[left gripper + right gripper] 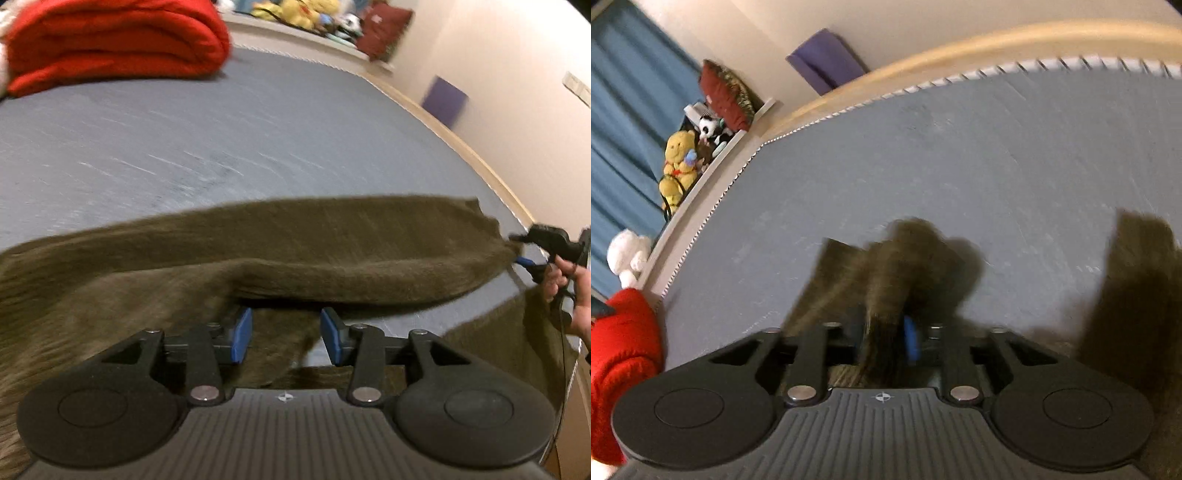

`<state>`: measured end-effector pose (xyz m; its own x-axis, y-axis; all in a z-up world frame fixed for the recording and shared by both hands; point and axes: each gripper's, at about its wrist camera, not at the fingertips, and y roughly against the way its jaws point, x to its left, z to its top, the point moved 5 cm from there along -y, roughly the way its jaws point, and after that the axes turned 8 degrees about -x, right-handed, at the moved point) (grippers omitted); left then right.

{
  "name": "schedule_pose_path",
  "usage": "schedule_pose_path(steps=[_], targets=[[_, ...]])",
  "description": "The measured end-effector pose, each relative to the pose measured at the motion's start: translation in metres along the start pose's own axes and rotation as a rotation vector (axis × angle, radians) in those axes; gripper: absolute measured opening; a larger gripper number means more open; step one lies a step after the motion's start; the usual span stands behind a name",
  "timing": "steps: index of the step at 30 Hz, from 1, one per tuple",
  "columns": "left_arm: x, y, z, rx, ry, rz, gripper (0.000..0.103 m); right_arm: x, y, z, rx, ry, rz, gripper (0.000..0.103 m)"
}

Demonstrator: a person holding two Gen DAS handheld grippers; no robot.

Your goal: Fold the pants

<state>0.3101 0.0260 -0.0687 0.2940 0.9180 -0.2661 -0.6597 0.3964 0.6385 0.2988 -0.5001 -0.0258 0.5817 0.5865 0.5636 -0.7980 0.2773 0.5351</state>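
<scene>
Spread left gripper (pixel 286 334) holds nothing; right gripper (pixel 886 339) pinches pants (pixel 295 243), which could slip out.

Each wrist view looks forward and down, close over the bed (pixel 229 122) (grey surface). Both share the pants (pixel 332 236) and the red blanket (pixel 110 40).

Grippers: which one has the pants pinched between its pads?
The right gripper: the pants bunch up between its pads. The left gripper stands open, gripping nothing.
</scene>
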Motion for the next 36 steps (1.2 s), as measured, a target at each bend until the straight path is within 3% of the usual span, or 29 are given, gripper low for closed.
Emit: schedule_pose_path(steps=[1, 5, 8, 9, 10, 11, 12, 13, 15, 18, 20, 21, 24, 27, 29, 31, 33, 36], targets=[[-0.002, -0.006, -0.003, 0.01, -0.018, -0.006, 0.047, -0.006, -0.001, -0.003, 0.005, -0.002, 0.008, 0.051], [-0.003, -0.03, -0.018, 0.076, -0.085, 0.01, 0.051, -0.025, -0.006, -0.005, 0.036, -0.047, 0.042, 0.051], [-0.008, -0.035, -0.021, 0.076, -0.15, 0.031, 0.051, -0.025, -0.011, -0.004, 0.039, -0.097, 0.053, 0.051], [-0.011, -0.036, -0.021, 0.08, -0.181, 0.04, 0.049, -0.027, -0.012, -0.003, 0.042, -0.105, 0.048, 0.051], [-0.015, -0.038, -0.022, 0.079, -0.216, 0.054, 0.039, -0.028, -0.015, -0.003, 0.044, -0.111, 0.032, 0.05], [-0.017, -0.039, -0.022, 0.072, -0.264, 0.076, 0.032, -0.027, -0.017, -0.004, 0.04, -0.114, 0.015, 0.047], [-0.019, -0.039, -0.023, 0.069, -0.303, 0.081, 0.019, -0.028, -0.02, -0.003, 0.037, -0.109, 0.004, 0.028], [-0.018, -0.039, -0.022, 0.069, -0.333, 0.074, 0.014, -0.024, -0.025, -0.003, 0.04, -0.094, -0.003, 0.012], [-0.017, -0.032, -0.015, 0.052, -0.369, 0.088, 0.011, -0.012, -0.032, 0.0, 0.04, -0.047, -0.017, 0.011], [-0.01, -0.003, 0.008, 0.006, -0.302, 0.028, 0.011, 0.034, -0.023, 0.019, -0.012, 0.049, 0.024, 0.011], [-0.002, 0.018, 0.021, -0.018, -0.278, -0.012, 0.011, 0.073, 0.001, 0.039, -0.074, 0.1, 0.105, 0.011], [0.003, 0.025, 0.023, -0.009, -0.267, -0.044, 0.011, 0.086, 0.014, 0.046, -0.105, 0.149, 0.101, 0.011], [0.003, 0.021, 0.009, 0.11, -0.259, -0.177, 0.012, 0.077, 0.029, 0.051, -0.087, 0.171, -0.023, 0.011], [0.002, 0.011, -0.012, 0.207, -0.271, -0.195, 0.024, 0.031, 0.002, 0.03, 0.045, 0.232, -0.283, 0.028], [0.008, 0.024, -0.001, 0.157, -0.194, -0.253, 0.034, -0.008, -0.015, 0.015, 0.15, 0.198, -0.412, 0.033], [0.022, 0.046, 0.022, 0.059, -0.103, -0.291, 0.048, -0.018, -0.009, 0.016, 0.083, 0.181, -0.394, 0.04], [0.054, 0.068, 0.043, -0.027, -0.024, -0.251, 0.049, -0.002, 0.003, 0.02, -0.022, 0.263, -0.392, 0.041], [0.113, 0.085, 0.057, -0.075, 0.057, -0.06, 0.049, 0.037, 0.017, 0.025, -0.156, 0.361, -0.316, 0.047]])
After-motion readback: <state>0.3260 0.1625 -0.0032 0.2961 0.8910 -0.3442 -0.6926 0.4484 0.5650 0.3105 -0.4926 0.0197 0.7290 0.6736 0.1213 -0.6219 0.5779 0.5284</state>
